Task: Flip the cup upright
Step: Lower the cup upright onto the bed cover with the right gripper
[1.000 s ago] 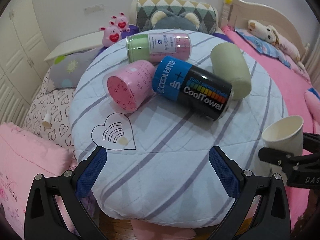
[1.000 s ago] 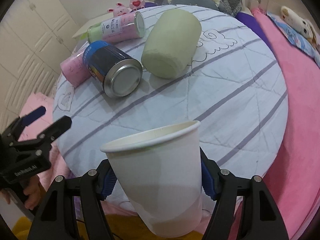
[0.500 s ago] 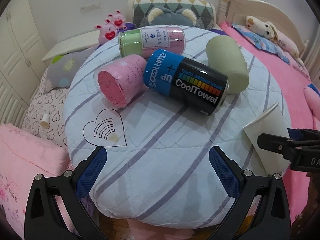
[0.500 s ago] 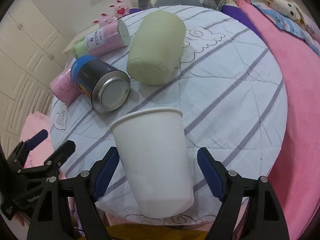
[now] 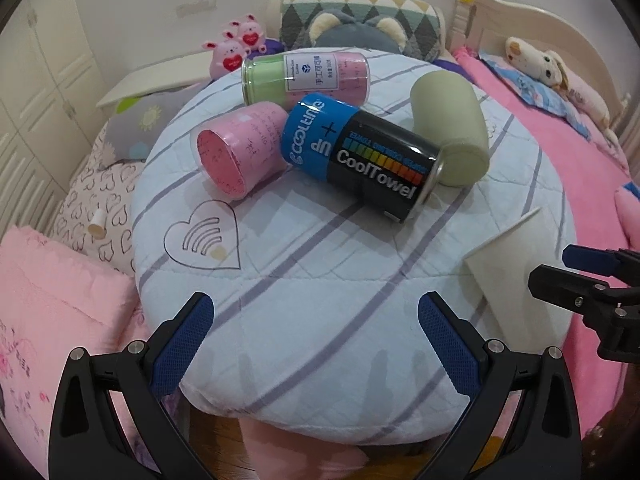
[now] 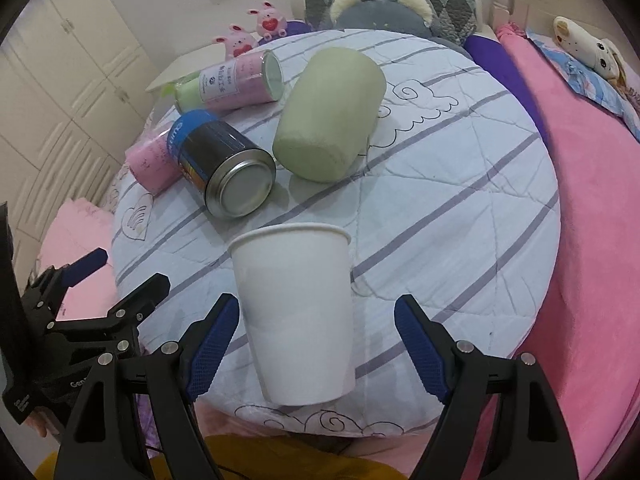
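With the left gripper (image 5: 312, 326) idle and its jaws spread empty, the flip itself looks complete; the paper cup (image 6: 296, 312) stands on the near edge of the round cushion (image 6: 460, 184), mouth up, long axis roughly vertical; the right gripper (image 6: 316, 344) brackets it, jaws released, so the next move is a clean backward withdrawal.
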{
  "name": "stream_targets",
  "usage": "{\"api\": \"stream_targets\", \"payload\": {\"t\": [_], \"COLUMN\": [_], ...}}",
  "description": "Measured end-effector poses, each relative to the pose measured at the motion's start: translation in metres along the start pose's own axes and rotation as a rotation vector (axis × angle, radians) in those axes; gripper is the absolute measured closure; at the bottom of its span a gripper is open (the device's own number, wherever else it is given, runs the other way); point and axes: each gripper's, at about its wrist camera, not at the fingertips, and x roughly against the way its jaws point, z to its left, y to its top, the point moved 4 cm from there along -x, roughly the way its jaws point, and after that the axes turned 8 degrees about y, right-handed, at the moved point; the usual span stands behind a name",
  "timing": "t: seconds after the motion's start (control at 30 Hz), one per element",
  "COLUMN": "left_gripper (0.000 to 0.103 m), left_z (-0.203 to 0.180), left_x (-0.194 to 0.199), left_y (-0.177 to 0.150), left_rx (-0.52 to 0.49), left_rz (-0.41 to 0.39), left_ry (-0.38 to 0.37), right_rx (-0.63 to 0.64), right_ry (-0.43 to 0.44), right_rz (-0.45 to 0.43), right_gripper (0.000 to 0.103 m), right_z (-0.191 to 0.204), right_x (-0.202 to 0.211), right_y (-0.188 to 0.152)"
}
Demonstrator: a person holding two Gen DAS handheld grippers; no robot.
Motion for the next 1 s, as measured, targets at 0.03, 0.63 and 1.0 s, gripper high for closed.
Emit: {"api": "stream_targets", "payload": {"t": [0.03,0.63,1.0], "left_gripper": [0.0,0.0,0.0], "left_z": [-0.003,-0.068,-0.102], "left_x": [0.003,0.048,0.034], "left_y": [0.0,-0.002,0.012], "left_rx": [0.008,0.14,0.189], "left_rz": [-0.002,0.009,0.075], "left_ry": [0.001,0.018,0.039], "right_rx": [0.005,0.183,0.253], "right_ry": [-0.002,-0.001,-0.03], "right_rz": [-0.005,-0.091,-0.077], "right_gripper": [0.022,0.022,0.022], "right_z": [-0.002,-0.047,-0.08], "right_x": [0.002,0.042,0.036], "right_y": [-0.001,0.004,0.015]}}
